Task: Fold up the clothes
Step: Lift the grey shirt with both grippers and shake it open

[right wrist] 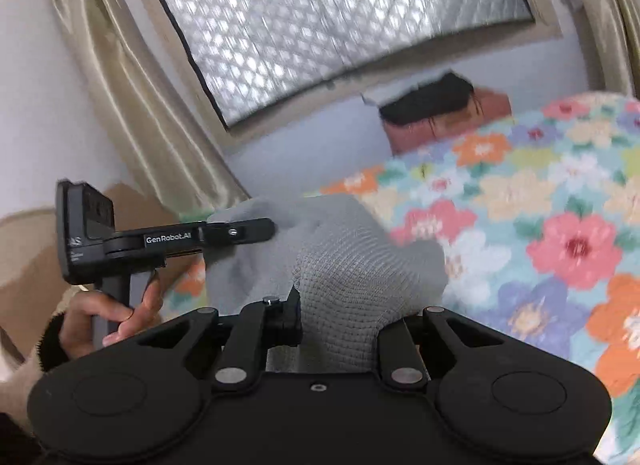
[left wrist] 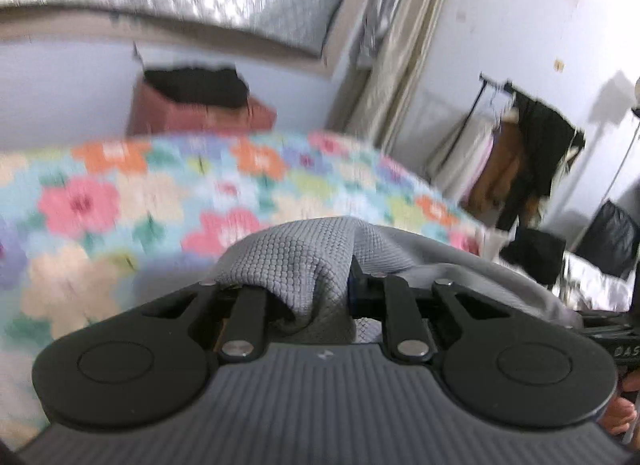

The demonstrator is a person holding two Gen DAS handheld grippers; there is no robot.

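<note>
A grey waffle-knit garment (left wrist: 288,261) bunches up between the jaws of my left gripper (left wrist: 320,285), which is shut on it; the cloth hides the fingertips. Seen from the right wrist, the same grey garment (right wrist: 352,265) is lifted above the floral bed cover (right wrist: 540,225) and drapes over my right gripper (right wrist: 340,321), which is shut on it too. The left gripper (right wrist: 256,231) shows there at the left, its jaws pinching the garment's far edge, with a person's hand (right wrist: 116,313) on its handle. Both views are motion-blurred.
The floral bed cover (left wrist: 120,201) fills the space ahead. A reddish box with dark cloth on top (left wrist: 192,105) stands by the wall under a covered window (right wrist: 320,25). Curtains (right wrist: 132,97) hang beside it. A clothes rack (left wrist: 532,153) and black items stand at the right.
</note>
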